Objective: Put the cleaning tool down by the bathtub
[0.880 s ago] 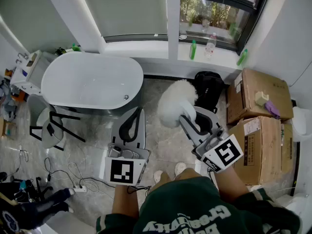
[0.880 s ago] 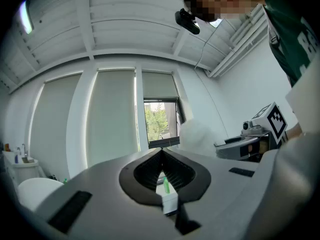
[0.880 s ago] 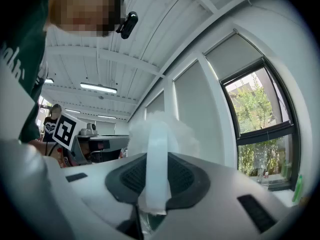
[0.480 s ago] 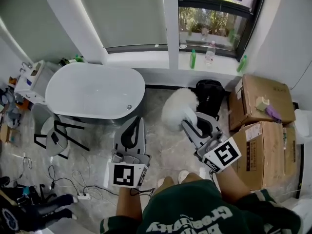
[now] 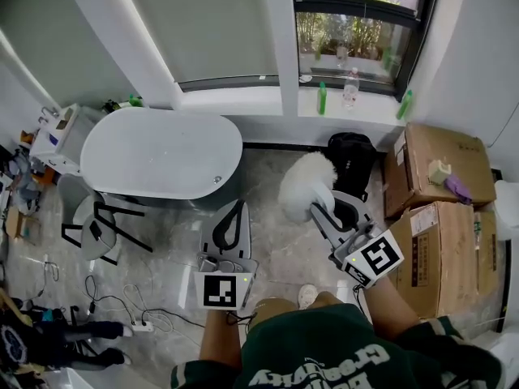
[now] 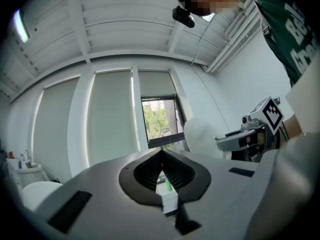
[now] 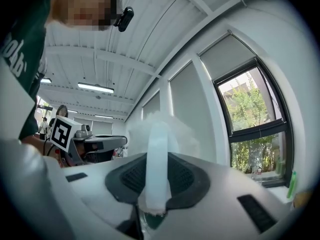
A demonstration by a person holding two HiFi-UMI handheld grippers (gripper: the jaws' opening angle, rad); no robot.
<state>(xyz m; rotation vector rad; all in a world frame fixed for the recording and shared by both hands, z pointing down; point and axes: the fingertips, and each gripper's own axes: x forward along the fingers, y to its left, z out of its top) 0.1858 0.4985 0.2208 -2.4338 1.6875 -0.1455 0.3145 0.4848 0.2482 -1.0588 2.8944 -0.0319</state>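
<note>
Right gripper view shows the right gripper, jaws clamped on the cleaning tool at its handle, fluffy head beyond.

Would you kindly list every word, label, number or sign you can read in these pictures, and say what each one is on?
Green shirt: white lettering, upside down and partly cut off; I cannot read it reliably.
Cardboard box labels: print too small to read.
Marker cubes: black-and-white square patterns, no words.
Bottles on the windowsill: labels too small to read.
</note>
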